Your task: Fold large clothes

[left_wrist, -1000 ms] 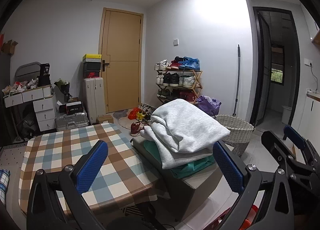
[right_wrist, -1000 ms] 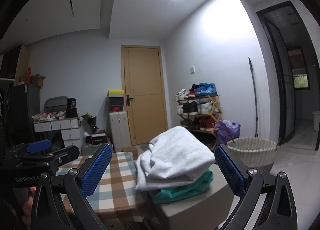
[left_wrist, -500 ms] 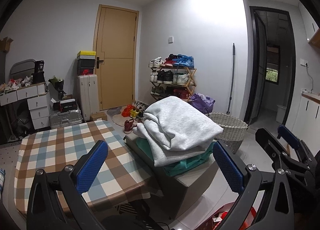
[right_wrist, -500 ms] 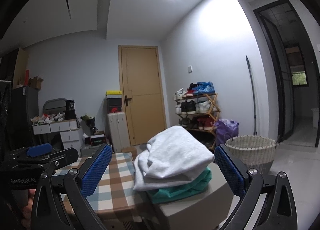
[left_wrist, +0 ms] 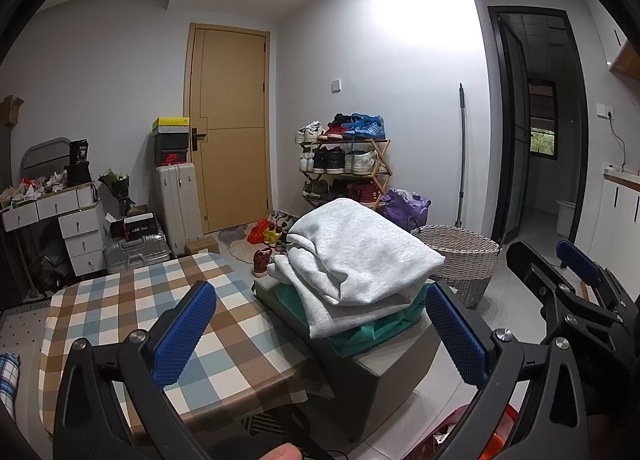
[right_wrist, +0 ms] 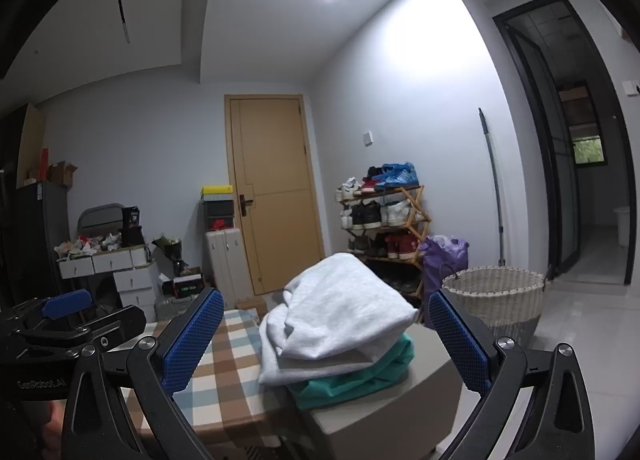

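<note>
Checked table [left_wrist: 120, 300]: at 9 o'clock in the left wrist view, bare of clothes, a likely folding surface.
Left gripper [left_wrist: 320, 324]: jaws spread wide, holding nothing, short of the pile.
Grey sweatshirt [left_wrist: 360, 256]: centre, toward 12 o'clock of the fingers, on top of the pile on a grey box [left_wrist: 384, 360] just beside the table. Probably soft, bulky and limp, so pinch a doubled edge at 6 o'clock.
Green garment [right_wrist: 360, 376]: underneath, may drag along.
Right gripper [right_wrist: 324, 336]: wide, empty.
Basket [right_wrist: 496, 296]: at 3 o'clock.
</note>
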`<state>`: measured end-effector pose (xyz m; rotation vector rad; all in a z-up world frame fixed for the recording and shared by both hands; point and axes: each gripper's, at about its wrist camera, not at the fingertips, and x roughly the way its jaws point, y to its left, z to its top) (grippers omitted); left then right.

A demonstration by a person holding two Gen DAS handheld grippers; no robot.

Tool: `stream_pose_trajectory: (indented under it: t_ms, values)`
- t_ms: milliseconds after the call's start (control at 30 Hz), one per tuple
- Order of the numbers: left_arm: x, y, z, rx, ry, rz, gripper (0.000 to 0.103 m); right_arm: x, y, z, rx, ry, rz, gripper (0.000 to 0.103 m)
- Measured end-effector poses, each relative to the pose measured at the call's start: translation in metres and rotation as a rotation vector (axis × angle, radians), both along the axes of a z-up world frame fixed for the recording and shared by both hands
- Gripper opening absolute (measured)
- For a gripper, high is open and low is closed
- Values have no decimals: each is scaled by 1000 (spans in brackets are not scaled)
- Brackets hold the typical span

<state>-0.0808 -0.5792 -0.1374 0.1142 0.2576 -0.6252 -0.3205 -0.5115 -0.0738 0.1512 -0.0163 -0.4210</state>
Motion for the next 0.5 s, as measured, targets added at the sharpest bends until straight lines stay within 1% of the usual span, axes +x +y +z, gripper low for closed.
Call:
stream_pose_trajectory:
  t_ms: [133, 367, 500]
  values:
    - [0, -1, -1, -3, 5, -8, 102, 0, 1, 0, -1, 1, 2, 103]
    - [-2, -4, 0, -4, -12, 6, 102, -1, 3, 1, -9, -5, 0, 103]
    - [0, -5, -1, -5, -5, 10, 102, -1, 3, 1, -8, -4, 0, 103]
